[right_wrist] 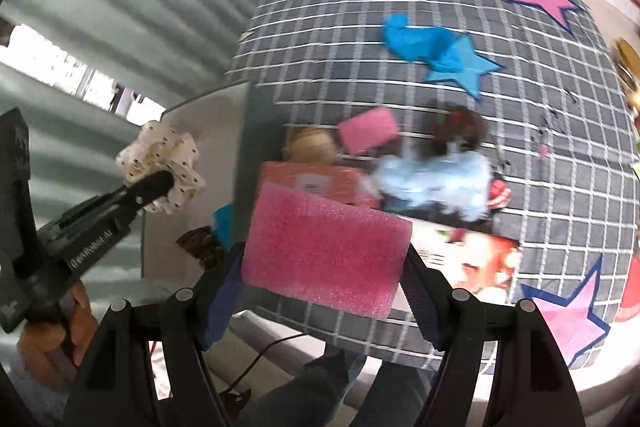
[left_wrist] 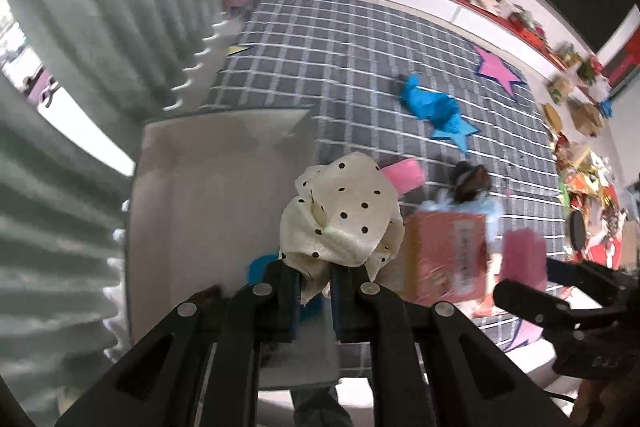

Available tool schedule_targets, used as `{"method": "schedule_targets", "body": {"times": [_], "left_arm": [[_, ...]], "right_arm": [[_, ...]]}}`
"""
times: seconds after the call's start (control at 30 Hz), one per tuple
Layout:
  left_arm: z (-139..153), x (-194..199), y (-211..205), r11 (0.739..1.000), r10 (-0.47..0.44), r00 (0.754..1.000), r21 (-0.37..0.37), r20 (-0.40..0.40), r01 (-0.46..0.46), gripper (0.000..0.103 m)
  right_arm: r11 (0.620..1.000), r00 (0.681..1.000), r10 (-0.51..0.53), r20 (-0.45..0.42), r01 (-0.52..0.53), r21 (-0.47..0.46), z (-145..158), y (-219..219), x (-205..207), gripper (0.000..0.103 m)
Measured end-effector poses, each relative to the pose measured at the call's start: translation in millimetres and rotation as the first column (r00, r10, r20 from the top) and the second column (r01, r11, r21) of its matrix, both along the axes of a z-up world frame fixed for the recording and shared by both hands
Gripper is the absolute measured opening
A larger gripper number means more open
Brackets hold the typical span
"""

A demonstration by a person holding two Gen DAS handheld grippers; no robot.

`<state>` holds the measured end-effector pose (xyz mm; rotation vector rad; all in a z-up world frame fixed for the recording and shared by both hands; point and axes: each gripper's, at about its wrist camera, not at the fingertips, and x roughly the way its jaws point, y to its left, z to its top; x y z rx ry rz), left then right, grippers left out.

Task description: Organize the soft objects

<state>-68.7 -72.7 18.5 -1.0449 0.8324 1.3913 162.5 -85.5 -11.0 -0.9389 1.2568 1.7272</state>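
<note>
We held two soft items above the white bin (left_wrist: 208,163) at the edge of the grid-patterned mat (left_wrist: 360,39). The left gripper (left_wrist: 316,297) was pinched nearly shut on the polka-dot scrunchie (left_wrist: 344,215), gripping one fold of its gathered fabric. We judged it light and limp, likely to sag. The right gripper (right_wrist: 324,267) clamped the pink foam sponge (right_wrist: 326,251) across its width, jaws about half spread. We judged the foam compressible and springy, best gripped at mid-body.
</note>
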Motion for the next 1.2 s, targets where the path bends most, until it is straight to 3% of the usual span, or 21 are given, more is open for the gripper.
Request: {"method": "schedule_targets", "body": {"times": [0.2,0.57,1.2], "left_arm": [[-7,-40,-25,0.994,0.107,0.994,-0.012,-0.006,-0.107,0.013],[-20,-85,-47,0.979,0.200,0.980,-0.037,-0.013,-0.201,0.013],[-30,-97,-52,0.971,0.228,0.973,-0.066,-0.016,-0.229,0.013]], "right_arm": [[0.993,0.994,0.112,0.013,-0.112,0.026,10,-5,-52,0.075],[0.962,0.962,0.270,0.049,-0.271,0.033,11,-2,-126,0.075],[0.931,0.929,0.361,0.076,-0.363,0.018,11,1,-166,0.075]]}}
